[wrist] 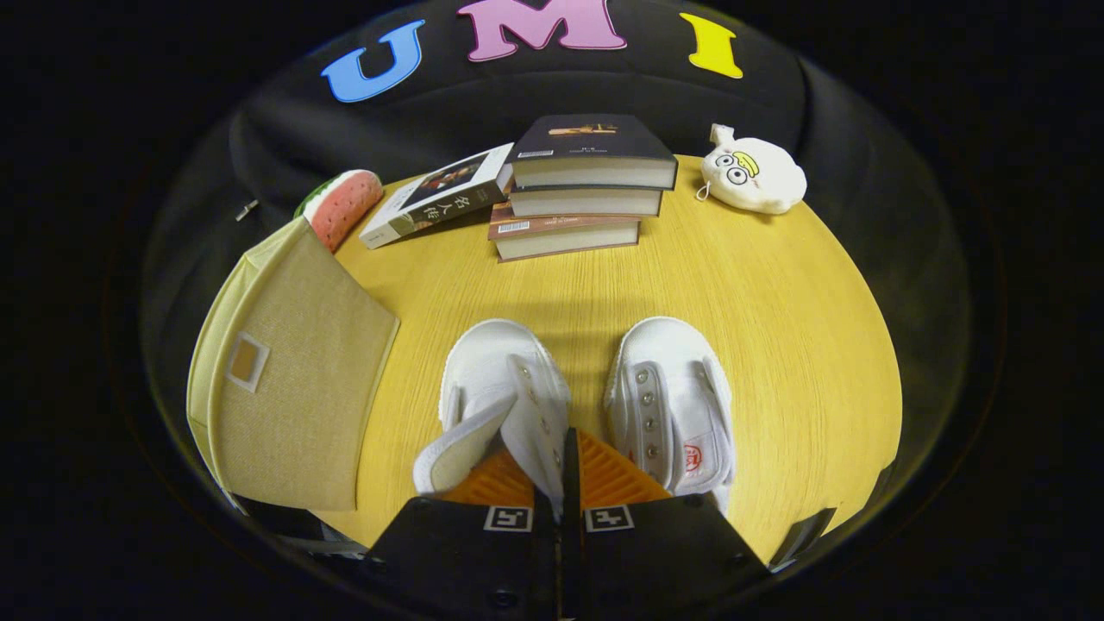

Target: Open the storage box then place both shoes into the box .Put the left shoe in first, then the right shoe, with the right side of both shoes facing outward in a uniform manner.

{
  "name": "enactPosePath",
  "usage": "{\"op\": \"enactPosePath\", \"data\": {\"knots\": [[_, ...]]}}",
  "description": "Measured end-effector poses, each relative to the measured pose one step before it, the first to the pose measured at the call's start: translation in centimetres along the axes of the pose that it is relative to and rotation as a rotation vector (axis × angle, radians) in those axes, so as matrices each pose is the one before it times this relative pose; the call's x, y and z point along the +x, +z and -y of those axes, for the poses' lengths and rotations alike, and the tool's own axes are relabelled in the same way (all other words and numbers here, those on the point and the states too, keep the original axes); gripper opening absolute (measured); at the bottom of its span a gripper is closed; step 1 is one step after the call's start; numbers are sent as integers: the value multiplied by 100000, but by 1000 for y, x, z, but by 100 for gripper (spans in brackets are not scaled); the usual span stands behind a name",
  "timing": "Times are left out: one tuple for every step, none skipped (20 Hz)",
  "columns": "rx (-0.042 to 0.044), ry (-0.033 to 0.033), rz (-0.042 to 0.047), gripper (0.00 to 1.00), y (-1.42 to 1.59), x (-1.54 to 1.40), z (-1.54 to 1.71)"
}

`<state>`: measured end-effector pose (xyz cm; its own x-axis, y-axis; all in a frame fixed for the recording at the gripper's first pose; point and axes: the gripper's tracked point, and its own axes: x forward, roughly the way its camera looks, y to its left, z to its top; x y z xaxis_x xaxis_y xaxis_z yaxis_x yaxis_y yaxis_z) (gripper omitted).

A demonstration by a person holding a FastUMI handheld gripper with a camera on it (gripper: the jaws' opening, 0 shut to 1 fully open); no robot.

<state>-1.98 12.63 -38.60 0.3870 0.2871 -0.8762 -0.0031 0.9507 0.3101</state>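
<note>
Two white canvas shoes stand side by side on the yellow wooden table [759, 293], toes pointing away from me. My gripper [565, 470] is shut on the left shoe [496, 379], pinching its right eyelet flap between the fingers [617, 479]. That shoe's tongue and opening are pulled askew towards the fingers. The right shoe [668, 401] sits just to the right of the fingers and is untouched. The beige fabric storage box [289, 388] stands to the left of the shoes, its panel with a small label window facing up. I cannot tell whether it is open.
Beyond the shoes are a stack of three books [586, 185] and a loose book [435, 203] leaning beside it. A watermelon-slice plush [345, 203] lies behind the box. A white plush toy [750, 177] sits at the far right.
</note>
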Motion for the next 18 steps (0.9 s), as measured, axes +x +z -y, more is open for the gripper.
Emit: {"op": "enactPosePath", "data": {"knots": [[257, 282, 1011, 8, 659, -1030, -101], [184, 416, 1021, 8, 647, -1035, -323], [78, -188, 916, 8, 740, -1105, -347], [-494, -976, 777, 7, 846, -1232, -351], [-582, -1108, 979, 8, 1018, -1187, -428], [252, -495, 969, 8, 1054, -1143, -642], [1223, 176, 574, 8, 1012, -1080, -961], [2076, 855, 120, 8, 1037, -1055, -1144], [2684, 1621, -334, 8, 886, -883, -1419], [3116, 2461, 340, 7, 851, -797, -1632], [3386, 2996, 16, 8, 700, -618, -1903], [3171, 2961, -122, 7, 578, -367, -1956], [1935, 2491, -462, 8, 190, -204, -1837], [815, 1512, -1241, 7, 9, 19, -1712], [543, 641, -398, 7, -35, 155, -1573], [-105, 93, -440, 7, -159, 345, -1592], [319, -292, -606, 7, -357, 381, -1448], [1950, -251, -1041, 7, -367, 483, -1383]]}}
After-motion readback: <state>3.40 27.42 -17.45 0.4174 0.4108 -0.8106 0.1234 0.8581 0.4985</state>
